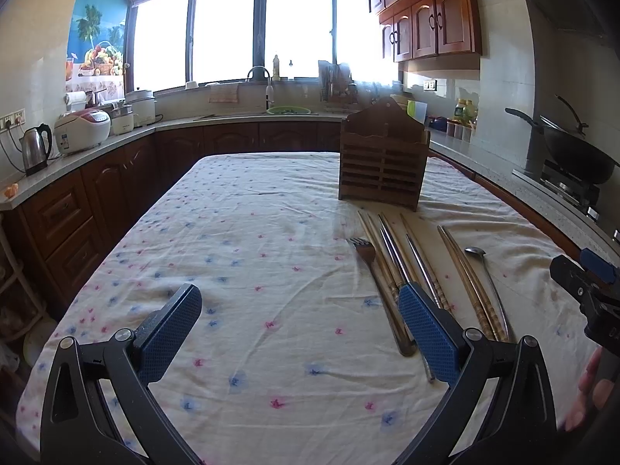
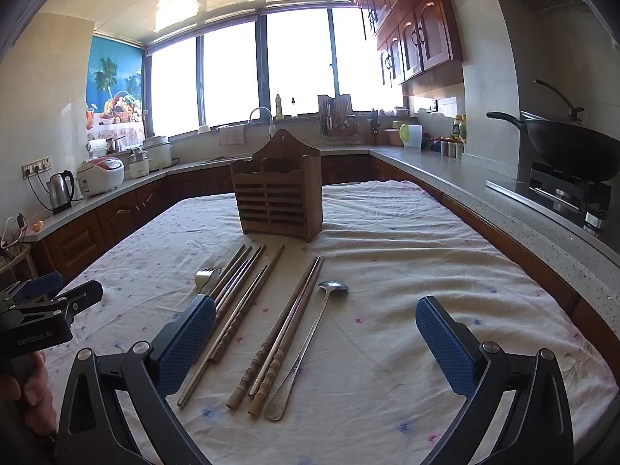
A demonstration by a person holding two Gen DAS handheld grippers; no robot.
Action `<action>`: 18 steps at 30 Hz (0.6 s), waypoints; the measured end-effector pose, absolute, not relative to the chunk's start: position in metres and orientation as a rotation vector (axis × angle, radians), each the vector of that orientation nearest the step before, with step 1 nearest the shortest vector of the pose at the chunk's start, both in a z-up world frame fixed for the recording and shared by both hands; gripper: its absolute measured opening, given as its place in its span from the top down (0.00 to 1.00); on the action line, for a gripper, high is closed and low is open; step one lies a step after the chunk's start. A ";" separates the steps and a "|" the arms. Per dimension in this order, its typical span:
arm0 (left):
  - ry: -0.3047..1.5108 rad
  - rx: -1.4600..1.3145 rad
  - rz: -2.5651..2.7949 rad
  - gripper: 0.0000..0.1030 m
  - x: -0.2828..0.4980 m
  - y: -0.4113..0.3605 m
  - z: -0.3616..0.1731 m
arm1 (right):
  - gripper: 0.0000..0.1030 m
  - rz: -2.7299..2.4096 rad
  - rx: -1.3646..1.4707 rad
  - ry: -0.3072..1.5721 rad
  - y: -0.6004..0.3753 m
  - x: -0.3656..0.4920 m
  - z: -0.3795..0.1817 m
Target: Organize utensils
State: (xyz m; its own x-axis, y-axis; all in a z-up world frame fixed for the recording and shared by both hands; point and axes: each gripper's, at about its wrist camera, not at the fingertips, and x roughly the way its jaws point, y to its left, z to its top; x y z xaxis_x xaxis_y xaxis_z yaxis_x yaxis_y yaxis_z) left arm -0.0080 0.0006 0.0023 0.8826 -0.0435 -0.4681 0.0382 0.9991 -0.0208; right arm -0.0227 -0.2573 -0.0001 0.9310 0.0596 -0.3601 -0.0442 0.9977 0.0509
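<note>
A wooden utensil holder [image 2: 278, 197] [image 1: 383, 159] stands upright on the flowered tablecloth, with nothing showing above its rim. In front of it lie a fork [image 2: 207, 277] [image 1: 362, 252], several chopsticks [image 2: 248, 294] [image 1: 395, 255], a bamboo-handled pair [image 2: 286, 325] [image 1: 471, 283] and a long metal spoon [image 2: 310, 333] [image 1: 480, 259]. My right gripper [image 2: 317, 341] hovers open above the handle ends of the bamboo-handled pair and spoon. My left gripper [image 1: 300, 333] is open over bare cloth left of the fork, with its right finger [image 1: 422, 329] over the chopstick handles. Nothing is held.
The table [image 1: 232, 232] sits inside a U-shaped counter with a kettle [image 1: 35, 147], rice cookers [image 1: 81, 128], a sink [image 1: 286, 110] and a wok [image 2: 573, 147] on a stove. A hand holds each gripper's handle at the frame edges.
</note>
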 end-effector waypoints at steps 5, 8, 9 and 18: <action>0.483 -0.012 -0.040 0.00 -0.007 0.001 0.003 | 0.00 0.056 0.050 0.365 -0.258 -0.024 0.000; 0.480 -0.013 -0.038 0.00 -0.006 0.001 0.004 | 0.00 0.058 0.050 0.362 -0.258 -0.024 0.000; 0.478 -0.013 -0.038 0.00 -0.006 0.001 0.005 | 0.00 0.058 0.050 0.362 -0.258 -0.024 0.000; 0.464 -0.012 -0.042 0.00 -0.008 0.000 0.006 | 0.00 0.059 0.052 0.355 -0.257 -0.025 0.001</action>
State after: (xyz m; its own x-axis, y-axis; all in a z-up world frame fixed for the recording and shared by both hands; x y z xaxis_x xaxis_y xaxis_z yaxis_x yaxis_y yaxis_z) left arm -0.0084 0.0004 0.0059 0.8936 -0.0429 -0.4468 0.0373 0.9991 -0.0214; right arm -0.0249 -0.2569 0.0009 0.9358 0.0674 -0.3459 -0.0489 0.9969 0.0618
